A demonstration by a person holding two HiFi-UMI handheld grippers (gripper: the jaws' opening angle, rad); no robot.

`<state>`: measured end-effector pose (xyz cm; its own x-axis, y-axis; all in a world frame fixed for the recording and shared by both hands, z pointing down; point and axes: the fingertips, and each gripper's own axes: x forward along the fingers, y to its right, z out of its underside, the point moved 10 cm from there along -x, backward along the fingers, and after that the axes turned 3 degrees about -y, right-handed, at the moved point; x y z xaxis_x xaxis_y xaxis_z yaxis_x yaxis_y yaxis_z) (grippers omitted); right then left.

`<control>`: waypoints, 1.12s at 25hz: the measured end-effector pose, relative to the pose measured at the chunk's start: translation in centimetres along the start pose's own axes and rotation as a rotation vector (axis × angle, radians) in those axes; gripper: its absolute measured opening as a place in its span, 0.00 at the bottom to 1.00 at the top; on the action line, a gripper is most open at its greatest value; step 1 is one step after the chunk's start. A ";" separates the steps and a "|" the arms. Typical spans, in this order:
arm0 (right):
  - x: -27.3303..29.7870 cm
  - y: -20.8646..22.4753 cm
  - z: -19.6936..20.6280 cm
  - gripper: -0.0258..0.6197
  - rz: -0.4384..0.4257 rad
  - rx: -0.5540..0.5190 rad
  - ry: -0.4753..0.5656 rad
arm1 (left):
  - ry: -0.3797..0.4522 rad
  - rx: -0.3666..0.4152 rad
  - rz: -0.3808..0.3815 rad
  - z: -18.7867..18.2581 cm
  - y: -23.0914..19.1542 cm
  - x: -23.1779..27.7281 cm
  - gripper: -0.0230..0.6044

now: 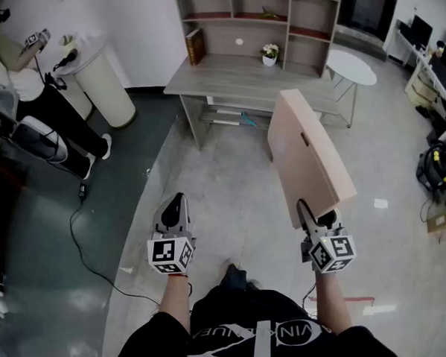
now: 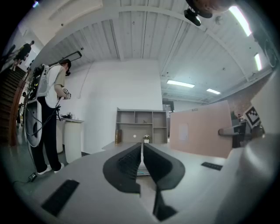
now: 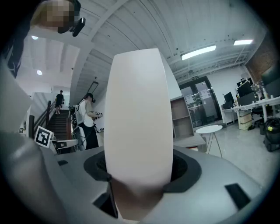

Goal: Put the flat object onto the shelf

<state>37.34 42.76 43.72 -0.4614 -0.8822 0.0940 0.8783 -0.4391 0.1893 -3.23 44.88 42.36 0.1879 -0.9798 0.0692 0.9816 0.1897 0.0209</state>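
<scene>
My right gripper (image 1: 316, 213) is shut on a flat pale-pink board (image 1: 306, 156), holding it on edge in the air. In the right gripper view the board's white edge (image 3: 138, 118) fills the middle and the black pads (image 3: 183, 168) press on both its sides. The left gripper (image 1: 175, 203) hangs level at the left with its jaws together and nothing between them. From the left gripper view the board (image 2: 199, 131) shows at the right. The shelf unit (image 1: 257, 23) stands ahead on a grey desk (image 1: 243, 82) by the wall.
A brown book (image 1: 193, 45) and a small flower pot (image 1: 270, 55) sit at the shelf's base. A round white table (image 1: 352, 69) stands right of the desk. A person (image 1: 33, 97) stands at the far left by a white cylinder (image 1: 105, 82). A cable (image 1: 92, 257) trails on the floor.
</scene>
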 end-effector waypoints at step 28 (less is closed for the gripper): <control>-6.6 -1.6 0.4 0.50 -0.033 0.068 0.108 | 0.028 -0.031 -0.024 -0.2 1.5 -5.9 0.07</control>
<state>38.93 49.33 43.16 -0.4699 -0.8825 -0.0186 0.8508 -0.4585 0.2568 -2.90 50.94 41.76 0.1649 -0.9855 0.0412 0.9863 0.1646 -0.0092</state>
